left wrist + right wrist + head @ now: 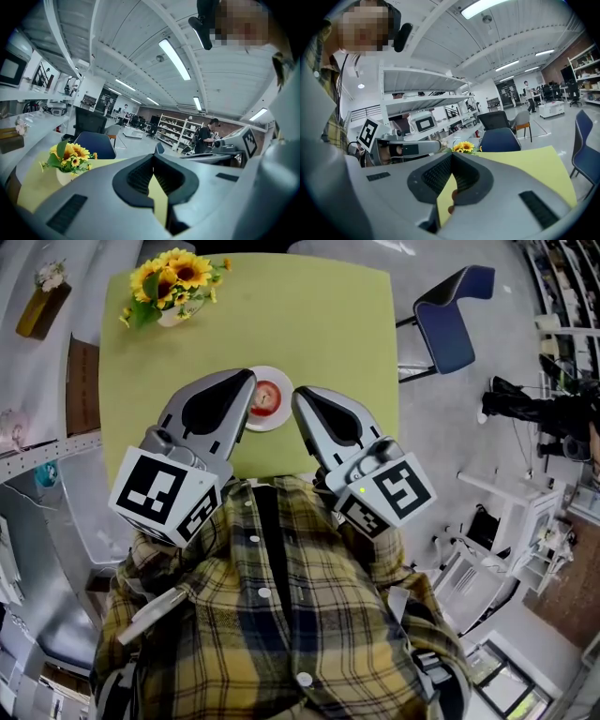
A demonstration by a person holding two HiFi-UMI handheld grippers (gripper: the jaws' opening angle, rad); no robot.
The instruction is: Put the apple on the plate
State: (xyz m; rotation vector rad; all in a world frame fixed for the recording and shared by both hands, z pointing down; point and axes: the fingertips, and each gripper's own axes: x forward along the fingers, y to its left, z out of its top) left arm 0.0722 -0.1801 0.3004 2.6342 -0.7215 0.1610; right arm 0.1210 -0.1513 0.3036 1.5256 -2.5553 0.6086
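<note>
A red apple (265, 397) sits on a small white plate (267, 426) on the yellow-green table (309, 324), near its front edge. My left gripper (246, 379) is just left of the plate and my right gripper (300, 395) just right of it, both held close to my chest. Each is shut with nothing between its tips. In the left gripper view the left gripper (153, 158) has its jaws meeting over bare table. In the right gripper view the right gripper (453, 158) is closed too, with a bit of red showing low in the gap behind the tips.
A pot of sunflowers (173, 282) stands at the table's far left corner. A blue chair (450, 315) is off the far right side. A brown box (42, 306) lies on the shelf at left. My plaid shirt fills the lower head view.
</note>
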